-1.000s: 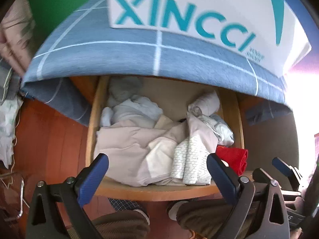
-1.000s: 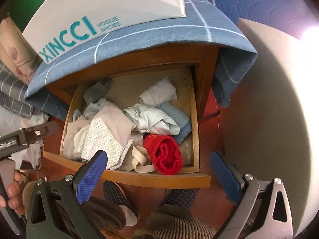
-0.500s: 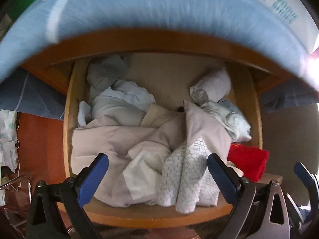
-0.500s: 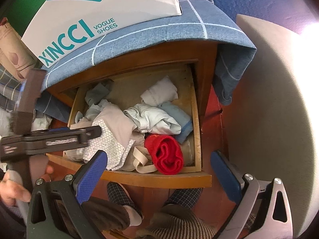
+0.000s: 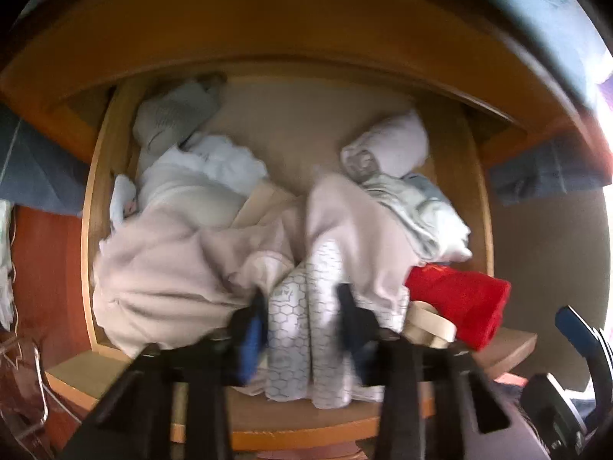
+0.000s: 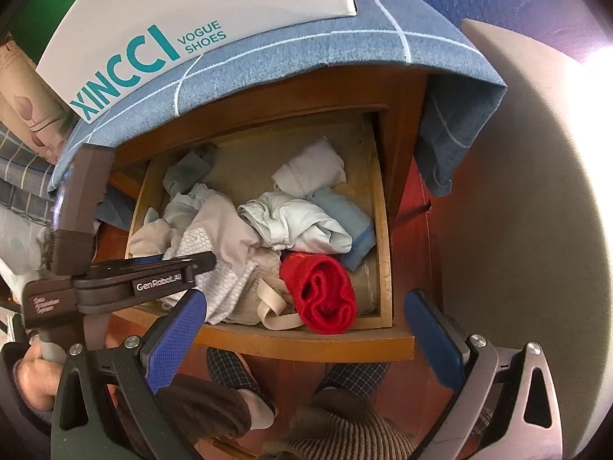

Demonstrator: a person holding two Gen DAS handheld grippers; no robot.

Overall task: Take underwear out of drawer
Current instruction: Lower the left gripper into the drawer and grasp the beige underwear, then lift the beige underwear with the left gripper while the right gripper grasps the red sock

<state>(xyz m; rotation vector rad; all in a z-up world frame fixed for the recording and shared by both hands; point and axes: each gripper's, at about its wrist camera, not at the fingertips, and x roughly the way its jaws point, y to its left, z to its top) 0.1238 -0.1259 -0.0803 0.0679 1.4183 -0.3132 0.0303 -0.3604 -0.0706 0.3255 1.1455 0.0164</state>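
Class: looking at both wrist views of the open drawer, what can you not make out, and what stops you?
- Left gripper closing around the patterned cloth: motion blur hides pad contact, left view.
- Its fingertips: its own body covers them, right view.
- Drawer floor in front: hidden under heaped clothes, both views.

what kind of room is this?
Probably a home bedroom: an open wooden drawer full of loose underwear, a nightstand-like cabinet under a blue cloth, and a shoe box on top.

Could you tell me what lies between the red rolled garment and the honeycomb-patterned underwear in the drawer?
A beige elastic strap loops between the red roll and the honeycomb-patterned underwear, at the drawer's front; the right wrist view shows it best.
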